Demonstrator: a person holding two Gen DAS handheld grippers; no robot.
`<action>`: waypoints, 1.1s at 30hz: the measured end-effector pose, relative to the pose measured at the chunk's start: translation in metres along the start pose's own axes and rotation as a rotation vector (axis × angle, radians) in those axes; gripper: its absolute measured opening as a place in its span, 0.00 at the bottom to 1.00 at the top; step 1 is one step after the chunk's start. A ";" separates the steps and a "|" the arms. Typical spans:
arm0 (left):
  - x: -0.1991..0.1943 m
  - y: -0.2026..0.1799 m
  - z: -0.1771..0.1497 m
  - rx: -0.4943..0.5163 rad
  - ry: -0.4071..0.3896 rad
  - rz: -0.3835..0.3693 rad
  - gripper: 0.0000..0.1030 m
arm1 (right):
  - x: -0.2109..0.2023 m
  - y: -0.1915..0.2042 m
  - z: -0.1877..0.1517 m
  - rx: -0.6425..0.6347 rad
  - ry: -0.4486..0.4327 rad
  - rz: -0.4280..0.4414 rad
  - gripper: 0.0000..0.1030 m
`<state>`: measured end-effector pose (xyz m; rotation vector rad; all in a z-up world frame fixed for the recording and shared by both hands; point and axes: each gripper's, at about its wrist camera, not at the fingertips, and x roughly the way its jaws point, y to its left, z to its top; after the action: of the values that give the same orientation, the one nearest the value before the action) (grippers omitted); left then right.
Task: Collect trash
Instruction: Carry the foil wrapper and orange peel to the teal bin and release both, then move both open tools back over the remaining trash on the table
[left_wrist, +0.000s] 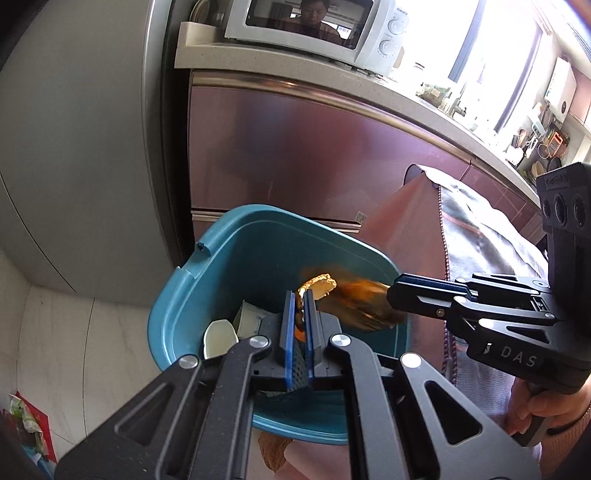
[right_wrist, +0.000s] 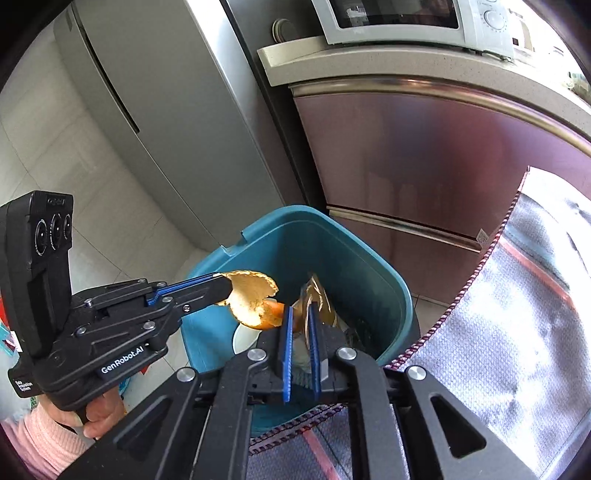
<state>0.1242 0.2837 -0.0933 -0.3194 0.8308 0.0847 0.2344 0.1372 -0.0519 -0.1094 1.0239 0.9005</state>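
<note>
A teal trash bin (left_wrist: 236, 266) (right_wrist: 332, 251) stands on the floor beside the table, with white scraps (left_wrist: 221, 338) inside. My left gripper (left_wrist: 301, 295) (right_wrist: 225, 280) is shut on a piece of orange peel (left_wrist: 319, 286) (right_wrist: 253, 295) and holds it over the bin's mouth. My right gripper (right_wrist: 300, 312) (left_wrist: 393, 299) is shut on a crinkled brown wrapper (right_wrist: 314, 295) (left_wrist: 364, 302), also over the bin, right beside the peel.
A grey tablecloth (right_wrist: 517, 314) with a purple trim hangs at the right, close to the bin. Maroon cabinets (left_wrist: 314, 147) and a steel fridge (right_wrist: 177, 122) stand behind. A microwave (left_wrist: 317, 26) sits on the counter. Packaging (left_wrist: 26, 424) lies on the floor at left.
</note>
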 end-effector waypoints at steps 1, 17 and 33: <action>0.003 0.000 0.000 0.001 0.005 -0.001 0.06 | 0.001 -0.001 0.000 0.003 0.002 -0.001 0.08; 0.008 -0.011 -0.007 0.005 -0.001 -0.039 0.14 | -0.024 -0.012 -0.019 0.039 -0.062 0.021 0.16; -0.050 -0.117 -0.016 0.215 -0.100 -0.268 0.50 | -0.148 -0.028 -0.101 0.080 -0.289 -0.085 0.34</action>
<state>0.1021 0.1698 -0.0379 -0.2194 0.6849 -0.2354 0.1538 -0.0172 -0.0009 0.0431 0.7787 0.7710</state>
